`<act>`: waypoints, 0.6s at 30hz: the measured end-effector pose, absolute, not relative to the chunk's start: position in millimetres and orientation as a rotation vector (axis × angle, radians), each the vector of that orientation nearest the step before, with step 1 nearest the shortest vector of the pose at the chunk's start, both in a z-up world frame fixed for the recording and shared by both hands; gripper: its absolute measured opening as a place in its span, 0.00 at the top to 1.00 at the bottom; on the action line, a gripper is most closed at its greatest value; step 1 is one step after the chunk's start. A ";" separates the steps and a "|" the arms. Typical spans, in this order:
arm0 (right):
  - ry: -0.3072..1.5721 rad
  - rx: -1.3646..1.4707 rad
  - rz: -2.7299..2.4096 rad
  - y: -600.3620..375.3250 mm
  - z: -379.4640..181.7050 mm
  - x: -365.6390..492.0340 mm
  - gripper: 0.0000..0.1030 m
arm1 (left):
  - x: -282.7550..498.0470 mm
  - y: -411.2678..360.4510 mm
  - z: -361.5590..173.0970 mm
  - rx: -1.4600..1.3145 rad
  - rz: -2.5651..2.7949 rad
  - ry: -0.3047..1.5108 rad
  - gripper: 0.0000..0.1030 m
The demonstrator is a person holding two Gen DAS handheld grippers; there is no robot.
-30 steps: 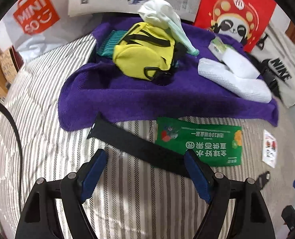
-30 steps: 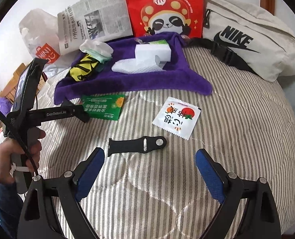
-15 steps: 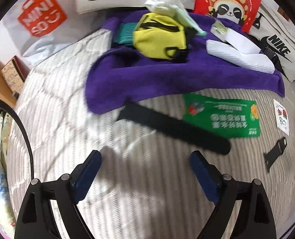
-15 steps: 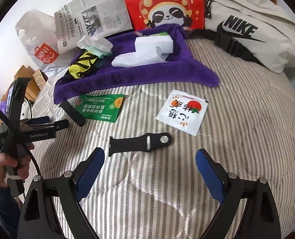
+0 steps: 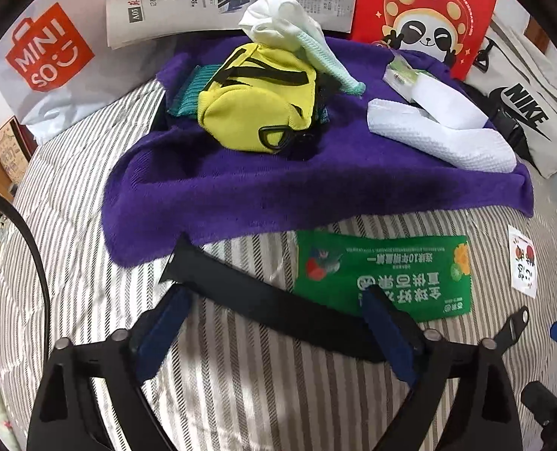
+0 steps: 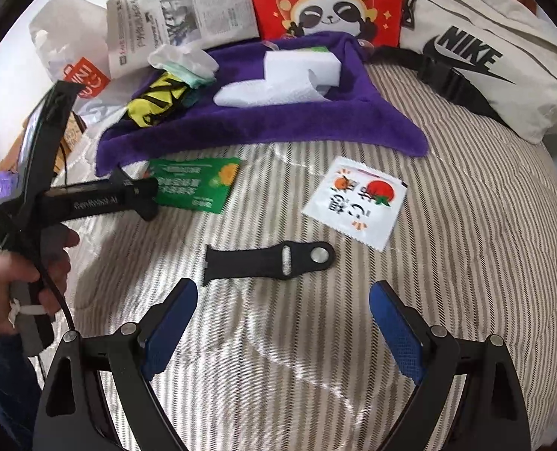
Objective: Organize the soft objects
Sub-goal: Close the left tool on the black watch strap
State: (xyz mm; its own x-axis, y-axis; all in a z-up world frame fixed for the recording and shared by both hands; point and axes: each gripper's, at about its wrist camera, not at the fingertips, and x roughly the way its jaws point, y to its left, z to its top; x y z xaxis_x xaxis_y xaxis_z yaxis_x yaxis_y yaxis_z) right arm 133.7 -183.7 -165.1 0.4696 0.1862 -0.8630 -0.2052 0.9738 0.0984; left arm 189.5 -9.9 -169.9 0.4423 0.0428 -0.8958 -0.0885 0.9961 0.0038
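The fingers [image 5: 389, 332] of the left gripper [image 5: 274, 323], just opened wide, straddle the long black strap [image 5: 263, 300], which lies slantwise between them, unpinched.

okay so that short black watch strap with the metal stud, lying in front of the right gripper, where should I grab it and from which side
Grip the short strap at its plain middle, coming from above with the open right gripper pinching across its narrow width. It lies flat on the striped bedding, and the stud end looks thicker and holed.
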 end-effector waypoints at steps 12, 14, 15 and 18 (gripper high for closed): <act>1.059 -0.085 0.193 -194.4 -187.6 138.9 0.10 | 149.0 13.6 -174.2 0.007 0.034 1.102 0.00; 1.052 -0.112 0.193 -191.9 -189.8 138.2 0.10 | 137.9 26.1 -173.9 -0.004 0.046 1.105 0.00; 1.043 -0.129 0.188 -190.2 -190.6 137.8 0.10 | 137.1 33.2 -174.2 -0.006 0.047 1.103 0.00; 1.015 -0.157 0.191 -187.5 -192.5 135.6 0.08 | 127.7 41.8 -173.2 -0.017 0.051 1.080 0.00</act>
